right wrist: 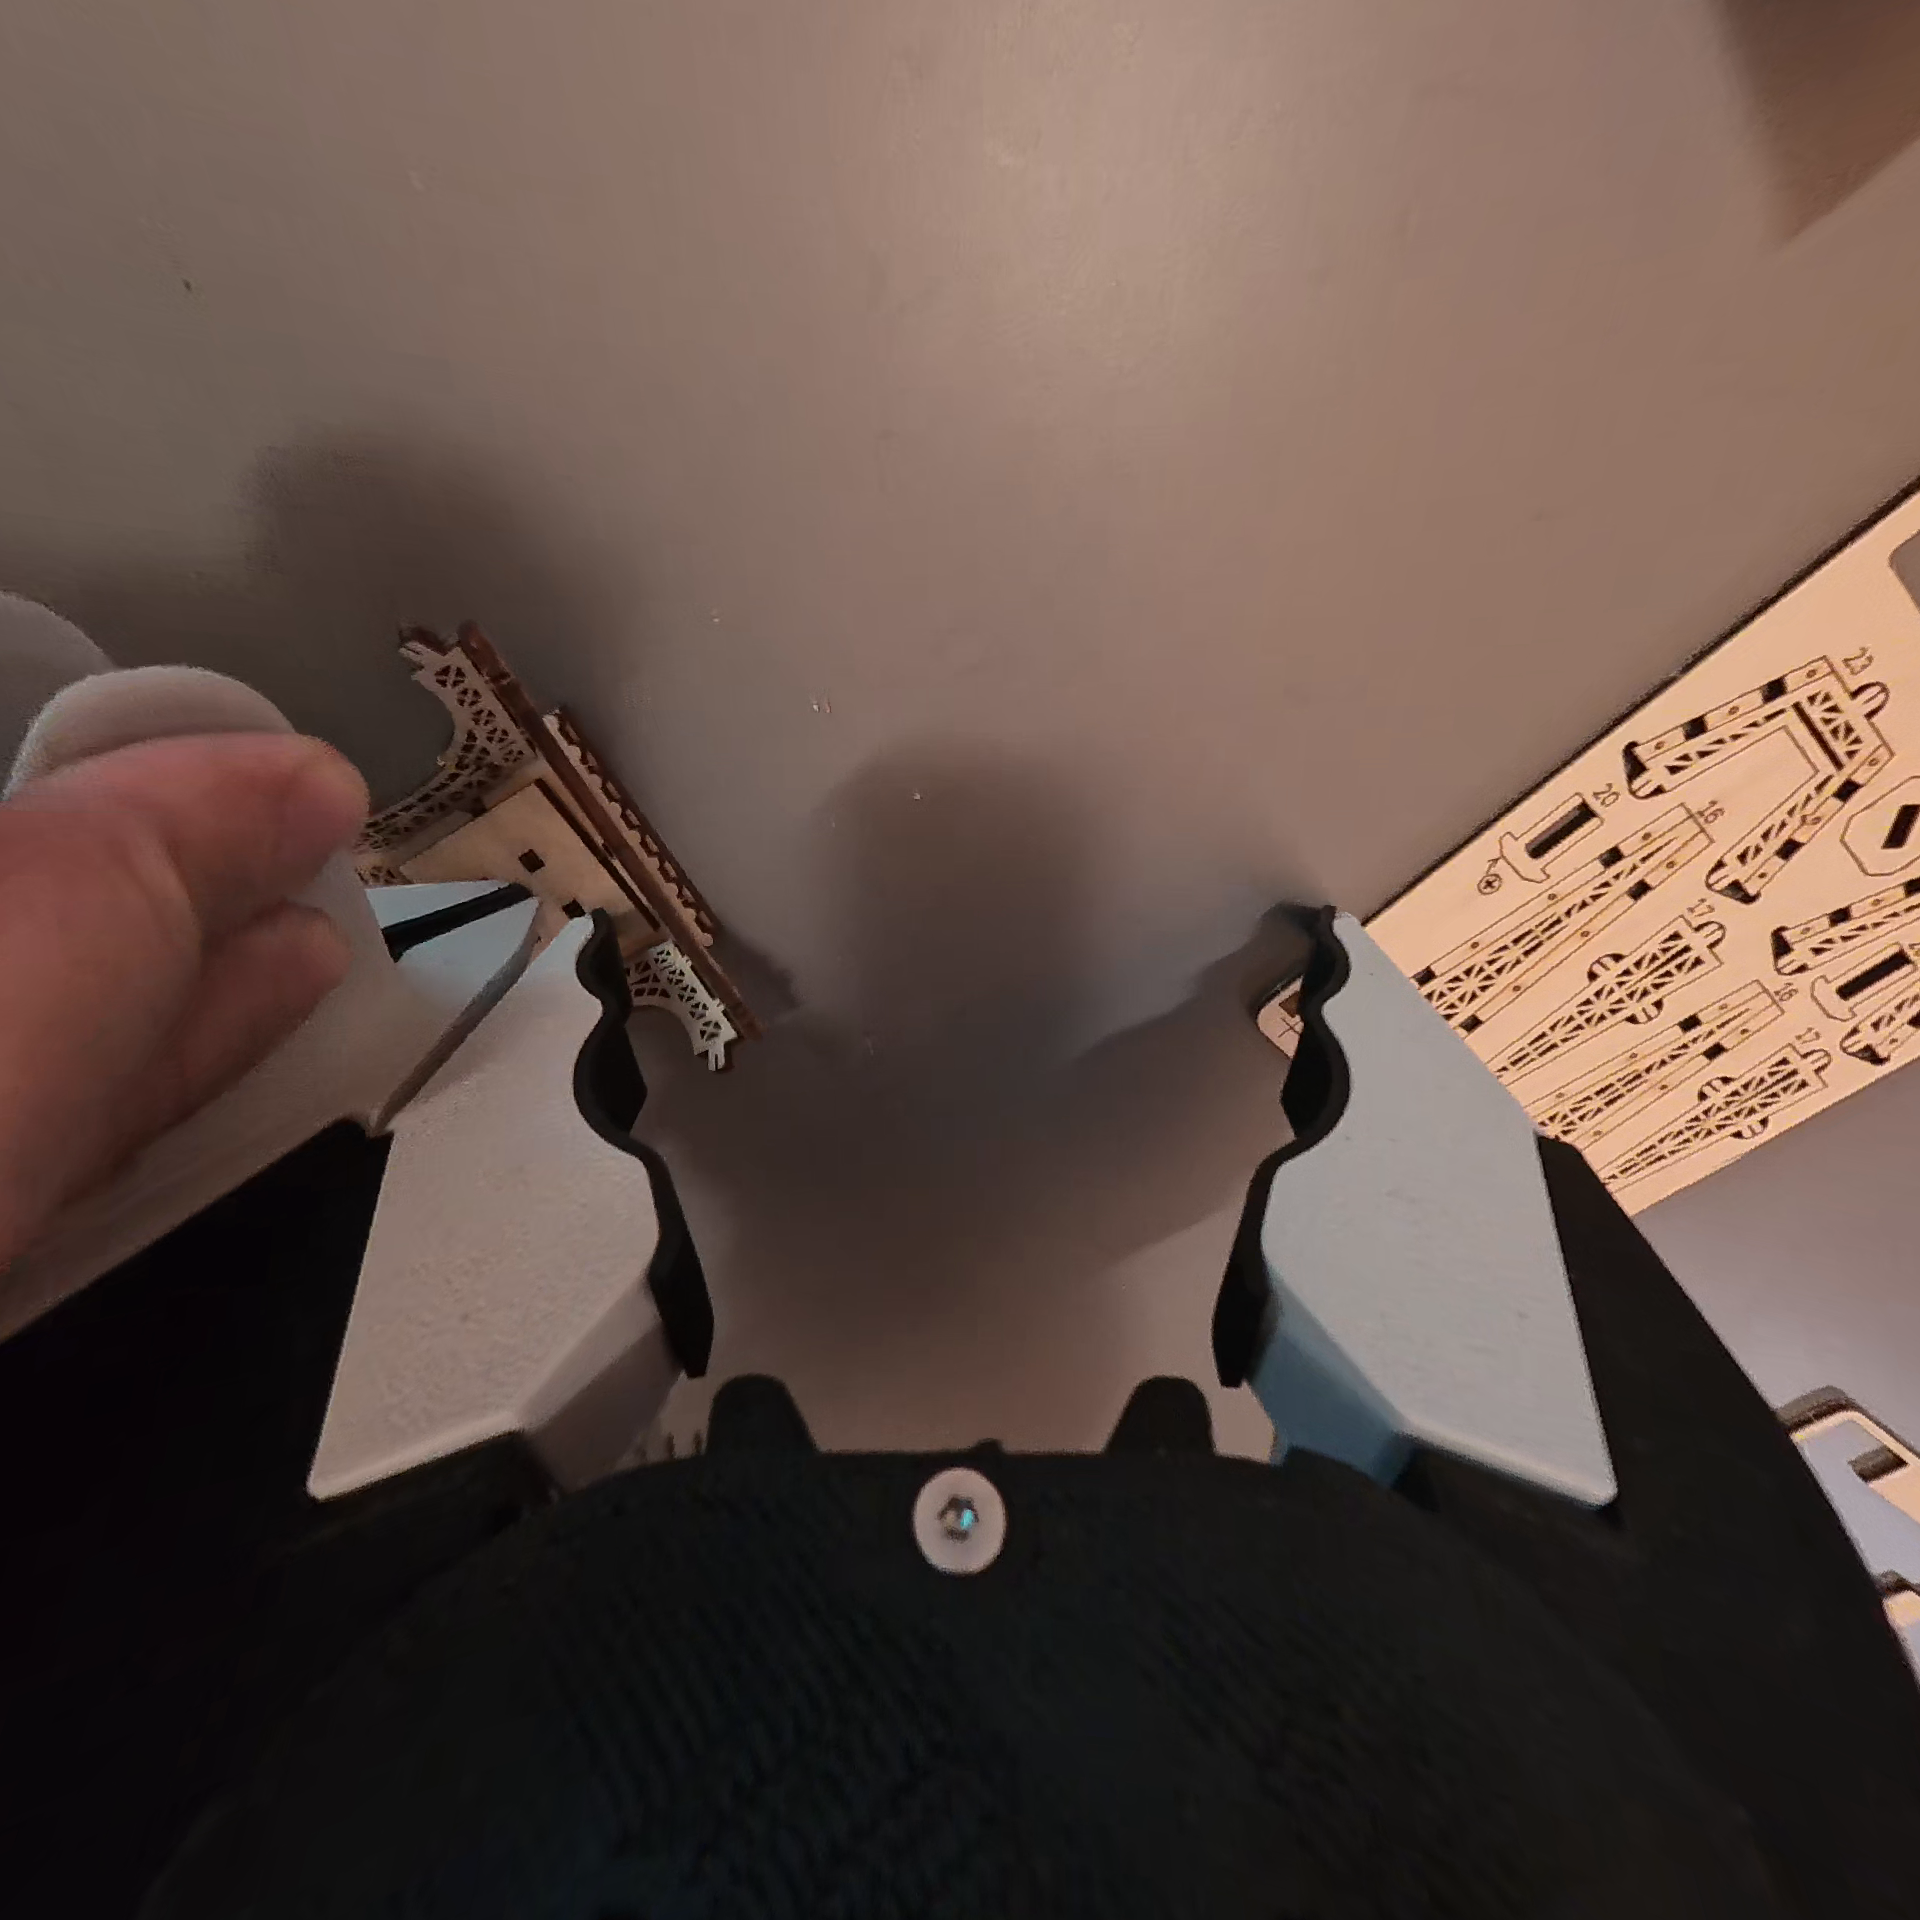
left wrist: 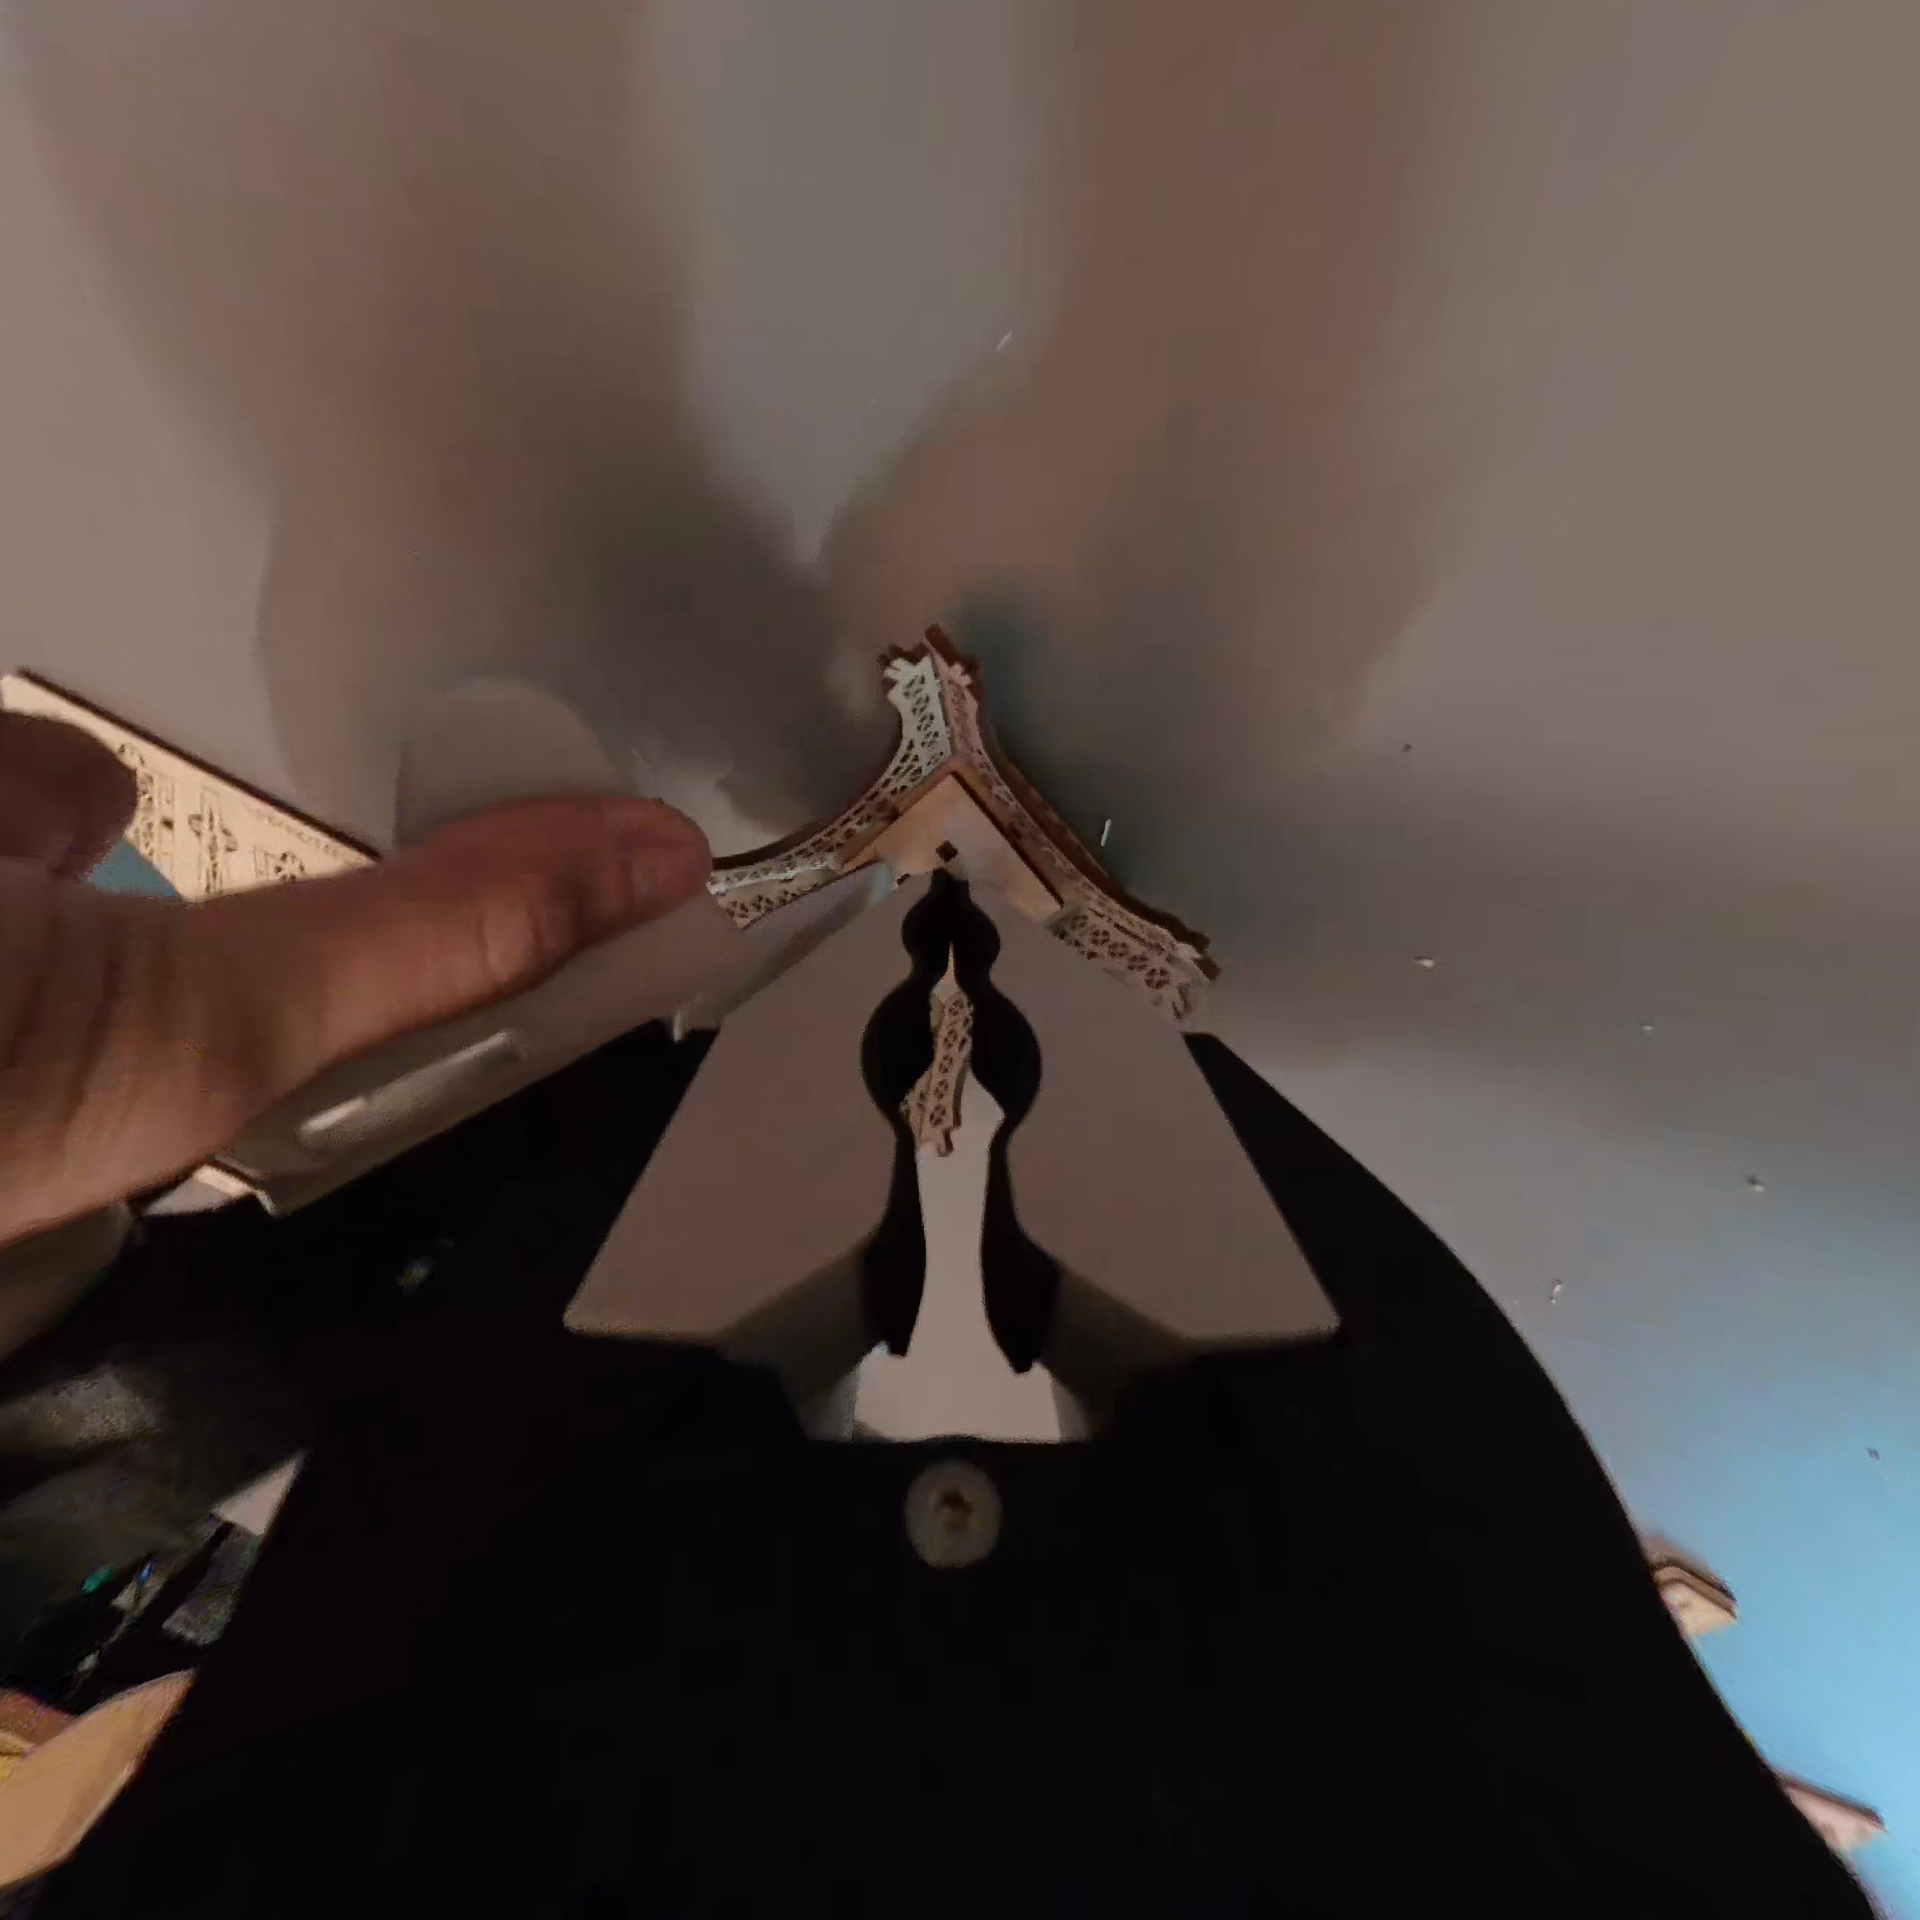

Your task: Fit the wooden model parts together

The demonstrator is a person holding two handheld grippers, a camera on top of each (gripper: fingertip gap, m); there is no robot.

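Observation:
A partly built wooden model (left wrist: 940,821), a flat plate with lattice arches, stands on the grey table. It also shows in the right wrist view (right wrist: 540,821). My left gripper (left wrist: 943,888) is shut on a small lattice wooden piece (left wrist: 940,1075), and its tips are at a slot in the model's plate. In the right wrist view the left gripper (right wrist: 457,920) comes in from the left. My right gripper (right wrist: 961,935) is open and empty. Its left finger (right wrist: 613,1039) rests beside the model's lower arch.
A flat wooden sheet of laser-cut parts (right wrist: 1714,935) lies to the right of the right gripper and also shows in the left wrist view (left wrist: 239,821). A person's hand (left wrist: 364,956) (right wrist: 156,935) is close on the left. Small wooden parts (left wrist: 1694,1600) lie at the lower right.

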